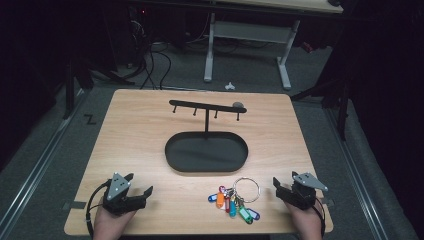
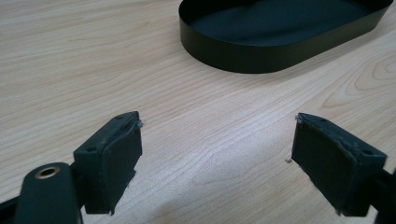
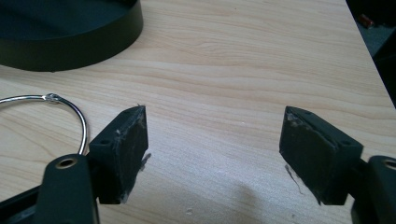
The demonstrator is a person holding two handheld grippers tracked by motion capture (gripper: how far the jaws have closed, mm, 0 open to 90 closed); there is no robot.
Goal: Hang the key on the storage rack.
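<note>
Wooden table (image 1: pixel 135 135), black oval tray (image 1: pixel 206 152) with a hook stand (image 1: pixel 206 108) at centre, key ring with coloured tags (image 1: pixel 235 200) near the front edge right of centre, left gripper (image 1: pixel 138 187) near left, jaws wide apart and empty, right gripper (image 1: pixel 284 184) just right of the ring, jaws apart and empty

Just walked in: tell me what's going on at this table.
Nothing is being handled. A person holds the left tongs and right tongs open near the table's front edge. A key ring with coloured tags lies between them. The black oval tray with its hook stand sits behind.
</note>
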